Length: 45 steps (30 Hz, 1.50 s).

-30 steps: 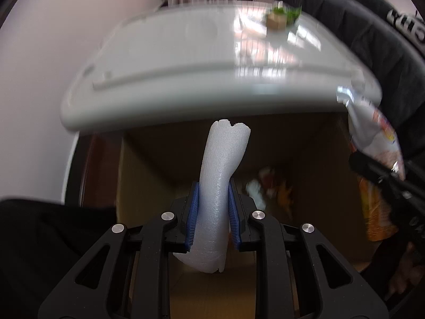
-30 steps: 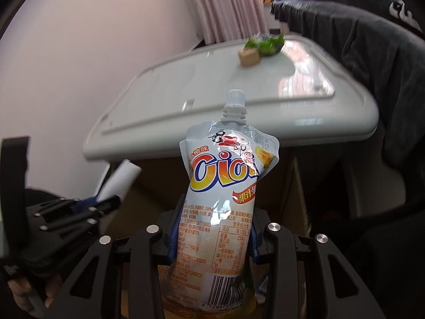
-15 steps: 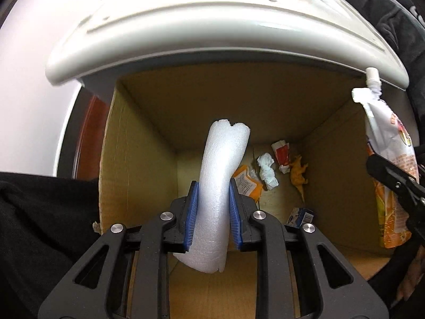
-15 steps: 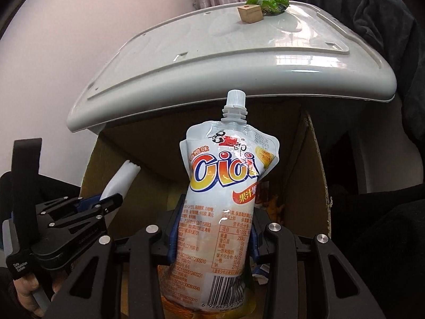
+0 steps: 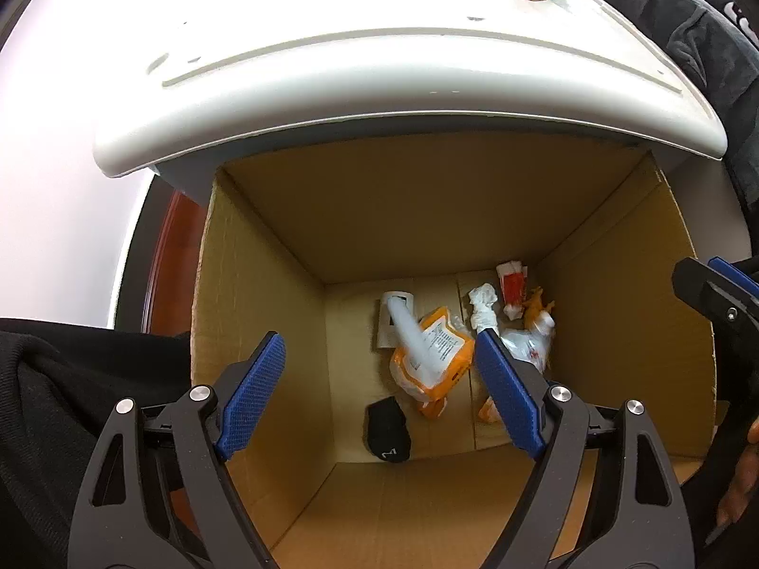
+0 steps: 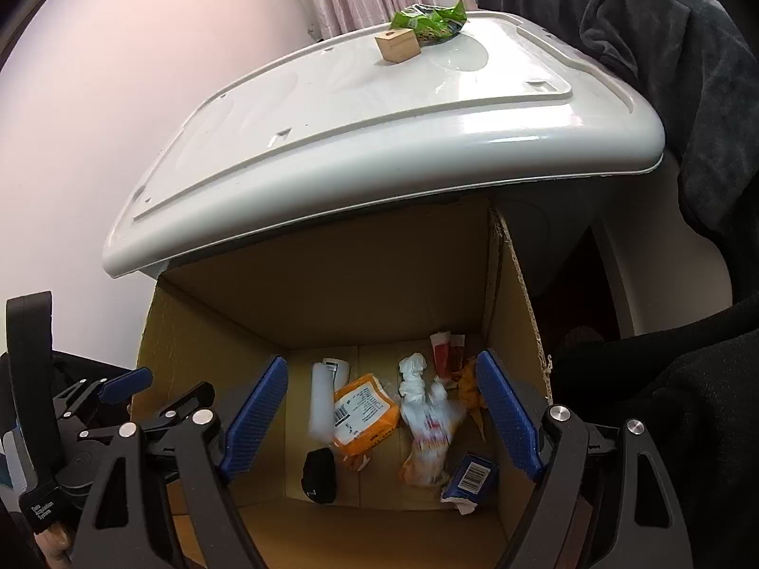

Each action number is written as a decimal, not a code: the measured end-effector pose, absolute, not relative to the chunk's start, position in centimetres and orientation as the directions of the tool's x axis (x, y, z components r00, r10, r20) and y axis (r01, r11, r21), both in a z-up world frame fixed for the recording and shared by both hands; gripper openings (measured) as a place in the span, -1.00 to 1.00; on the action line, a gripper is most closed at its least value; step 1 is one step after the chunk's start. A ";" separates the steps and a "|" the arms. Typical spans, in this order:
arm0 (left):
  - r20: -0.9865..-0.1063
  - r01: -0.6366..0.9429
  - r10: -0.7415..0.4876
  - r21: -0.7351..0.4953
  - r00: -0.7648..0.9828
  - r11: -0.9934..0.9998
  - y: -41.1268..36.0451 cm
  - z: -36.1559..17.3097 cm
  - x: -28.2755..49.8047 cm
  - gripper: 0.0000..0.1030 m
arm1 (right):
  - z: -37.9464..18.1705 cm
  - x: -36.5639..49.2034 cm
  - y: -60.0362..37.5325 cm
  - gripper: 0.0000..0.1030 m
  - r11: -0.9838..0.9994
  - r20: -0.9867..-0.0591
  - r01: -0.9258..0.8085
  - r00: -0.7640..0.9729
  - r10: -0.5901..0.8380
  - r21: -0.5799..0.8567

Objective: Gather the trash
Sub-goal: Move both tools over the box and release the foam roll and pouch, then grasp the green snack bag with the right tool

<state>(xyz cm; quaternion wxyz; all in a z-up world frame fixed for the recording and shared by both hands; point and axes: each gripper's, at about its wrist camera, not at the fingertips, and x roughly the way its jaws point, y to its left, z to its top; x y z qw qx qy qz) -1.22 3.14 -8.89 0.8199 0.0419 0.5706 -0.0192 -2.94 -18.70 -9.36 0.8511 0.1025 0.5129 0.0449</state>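
Both grippers now stand wide with nothing between their blue pads. Half a second ago the left gripper clamped a white foam piece and the right gripper clamped a printed drink pouch; both have been let go over the open cardboard box.

In the left wrist view the foam piece lies slanted across an orange packet near the middle of the box floor, its upper end pointing to about 11 o'clock. The right wrist view shows it at roughly 9 o'clock of that orange packet, slightly blurred, so it may not have settled. The drink pouch is a smeared white-and-orange shape at about 3 o'clock of the packet — seemingly caught mid-fall or just landing. Around it sit a crumpled white tissue, a red-and-white wrapper at the far wall, a blue barcoded carton at 5 o'clock and a black object at 7 o'clock.

So two more pieces look collected, and both grippers are free. On the white table beyond the box, a green wrapper and a small wooden block sit touching at 12 o'clock — the wrapper looks like the likely next pick.
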 end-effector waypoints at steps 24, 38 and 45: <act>-0.898 0.153 -0.086 -0.021 0.431 0.988 2.4 -5.9 -0.8 0.56 | -4.4 2.8 -19.9 0.56 0.986 -0.801 -0.042 0.577 0.158 0.164; -0.833 0.158 -0.119 -0.039 0.540 0.987 1.4 -1.9 3.6 0.56 | 0.5 20.8 -25.9 0.62 0.943 -0.788 0.152 0.596 0.150 0.295; -0.848 0.178 -0.129 -0.041 0.514 0.983 1.1 -2.7 3.7 0.56 | -1.9 30.7 -27.4 0.62 0.866 -0.827 0.327 0.539 0.158 0.378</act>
